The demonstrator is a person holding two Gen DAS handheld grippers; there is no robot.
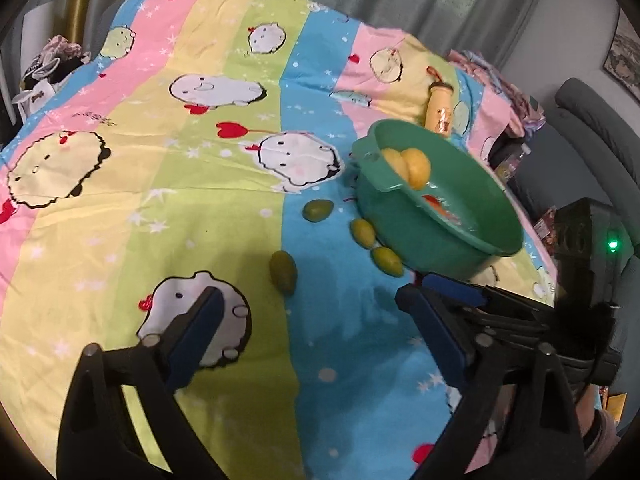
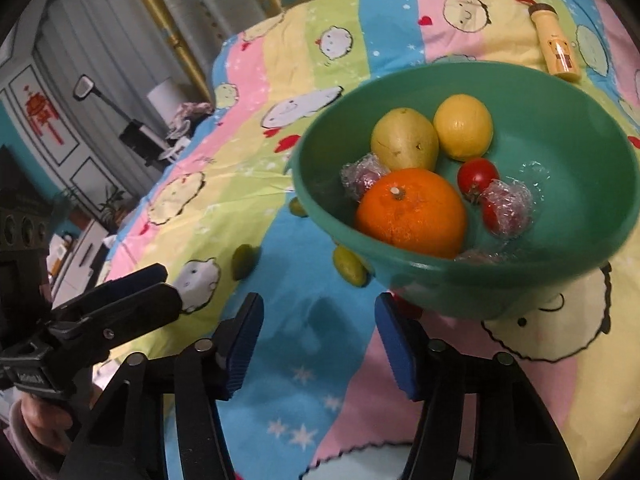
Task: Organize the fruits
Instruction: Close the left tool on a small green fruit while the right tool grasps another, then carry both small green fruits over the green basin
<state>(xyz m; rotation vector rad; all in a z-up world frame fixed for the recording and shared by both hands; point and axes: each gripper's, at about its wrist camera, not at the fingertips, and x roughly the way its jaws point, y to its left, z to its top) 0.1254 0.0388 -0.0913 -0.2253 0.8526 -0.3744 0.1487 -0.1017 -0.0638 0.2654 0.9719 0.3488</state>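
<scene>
Left tongs [image 1: 308, 320]: lowest in the left wrist view, black arms with blue ribbed pads, spread wide and released, nothing between them; a small green fruit lies just beyond the gap.
Right tongs [image 2: 318, 340]: bottom centre of the right wrist view, same build, standing partly apart and empty over bare bedspread, just short of the bowl's near wall.
Surface: a soft, wrinkled cotton bedspread [image 1: 224, 208] in pink, yellow, green and blue stripes with cartoon faces; it reads as a bed.
Loose fruit: four small smooth oval green fruits on the blue stripe. The nearest green fruit [image 1: 283, 272] sits centre frame; two green ovals [image 1: 374, 248] lie against the bowl's left foot; a fourth green fruit [image 1: 317, 210] lies a little further up.
Bowl: a round teal plastic bowl [image 2: 600, 148], glossy, right of centre.
Bowl contents: a dimpled orange [image 2: 412, 212], a yellow-green pear [image 2: 404, 140], a yellow lemon [image 2: 462, 126], a red cherry tomato [image 2: 478, 174] and red pieces in crinkled clear film [image 2: 506, 208].
Far item: a pale yellow cylindrical bottle [image 2: 554, 46] with a red loop, lying at upper right.
Progress: the large fruits are apparently gathered already; the four small green ones remain outside, so the job looks well past halfway.
</scene>
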